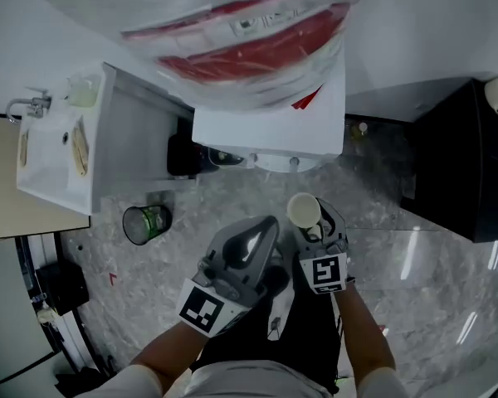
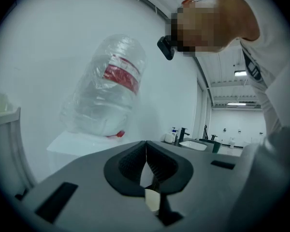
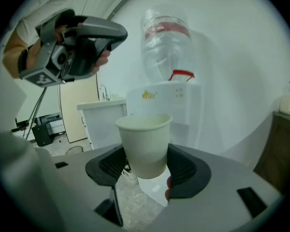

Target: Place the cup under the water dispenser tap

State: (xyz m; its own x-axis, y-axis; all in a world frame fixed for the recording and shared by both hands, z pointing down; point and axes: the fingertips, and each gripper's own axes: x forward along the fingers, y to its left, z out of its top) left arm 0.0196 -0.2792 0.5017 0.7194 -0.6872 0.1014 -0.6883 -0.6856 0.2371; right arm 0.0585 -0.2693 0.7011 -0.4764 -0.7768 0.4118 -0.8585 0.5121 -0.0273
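A white paper cup [image 3: 145, 146] stands upright between the dark pads of my right gripper [image 3: 145, 167], which is shut on it. In the head view the cup [image 1: 303, 209] and right gripper [image 1: 310, 219] hang over the floor, just in front of the white water dispenser [image 1: 270, 131]. Its taps [image 1: 294, 162] sit under the front edge. A plastic-wrapped bottle with a red label [image 1: 249, 48] tops the dispenser. My left gripper [image 1: 268, 225] is beside the cup on its left, shut with nothing in it; its pads meet [image 2: 146, 149].
A dark bin with a green liner [image 1: 146, 223] stands on the marble floor left of the dispenser. A white cabinet with a sink and faucet [image 1: 54, 152] lies further left. A black cabinet [image 1: 461, 168] stands at the right.
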